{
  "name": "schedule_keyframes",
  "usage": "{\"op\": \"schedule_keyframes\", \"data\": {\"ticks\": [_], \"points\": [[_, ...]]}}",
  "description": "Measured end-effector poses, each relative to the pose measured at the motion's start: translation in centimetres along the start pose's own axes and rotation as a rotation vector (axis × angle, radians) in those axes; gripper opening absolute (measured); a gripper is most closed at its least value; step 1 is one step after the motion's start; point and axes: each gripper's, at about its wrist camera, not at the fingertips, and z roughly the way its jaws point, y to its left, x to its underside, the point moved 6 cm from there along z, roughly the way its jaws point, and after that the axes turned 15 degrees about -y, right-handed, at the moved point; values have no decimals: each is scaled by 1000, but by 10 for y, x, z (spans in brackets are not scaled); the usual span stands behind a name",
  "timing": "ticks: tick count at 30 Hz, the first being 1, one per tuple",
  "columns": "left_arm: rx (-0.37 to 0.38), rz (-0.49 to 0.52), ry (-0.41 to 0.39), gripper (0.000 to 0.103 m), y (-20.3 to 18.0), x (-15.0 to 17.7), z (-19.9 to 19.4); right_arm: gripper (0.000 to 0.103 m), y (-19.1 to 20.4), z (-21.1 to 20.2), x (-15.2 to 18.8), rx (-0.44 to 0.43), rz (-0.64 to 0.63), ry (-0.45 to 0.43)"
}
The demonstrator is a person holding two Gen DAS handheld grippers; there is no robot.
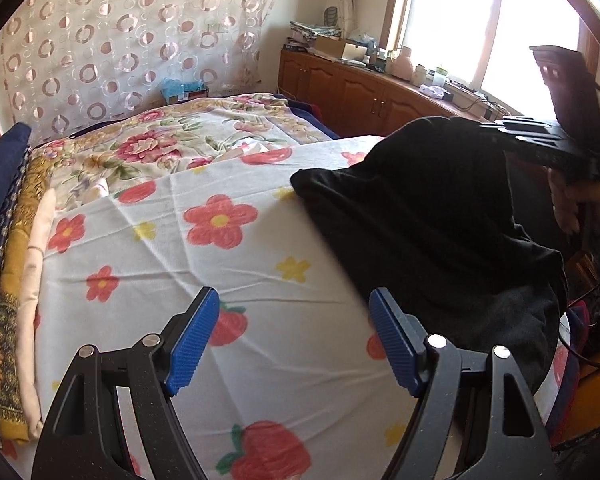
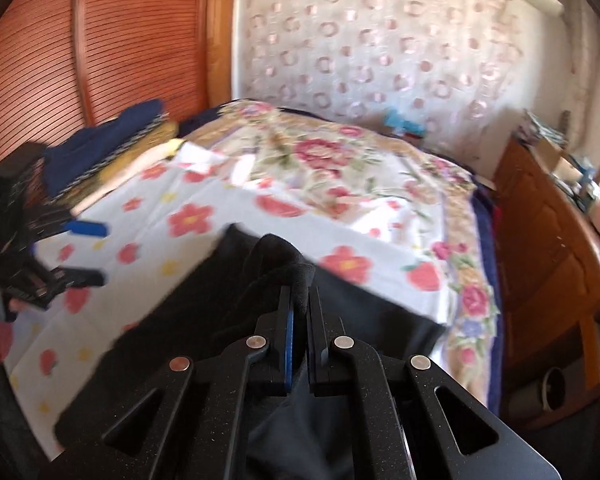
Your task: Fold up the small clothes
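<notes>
1. So far, little folding can be judged as done — the garment (image 2: 204, 320), a black piece, is draped loosely over the sheet (image 1: 188, 264) on the bed (image 2: 380, 160), with one part lifted and the rest trailing toward the near edge.
2. A bunched fold of the garment is clamped between the closed jaws of the right gripper (image 2: 299, 320), and the cloth is held up off the sheet there.
3. Nothing is held by the left gripper (image 1: 294, 344); its blue pads (image 1: 192, 344) are spread wide, just beside the garment's left edge.
4. No crisp crease or squared shape is seen, though the right view is blurred — a first fold may be under way.
5. Left to do, by this judgement: the lifted part laid over, edges aligned, cloth smoothed and folded again.
</notes>
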Motion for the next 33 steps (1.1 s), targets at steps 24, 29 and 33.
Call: {"op": "schedule_keyframes", "data": {"ticks": [24,29,33], "points": [[-1,96,80,78,-19,-31,98,35,-39,33,22,138,177,49],[-28,92,123,78,-14,-27,116,40,-7,54,31,60,172,100],[-31,83,136,78,-12,-24,122,40,-12,78,47,79,188,180]]}}
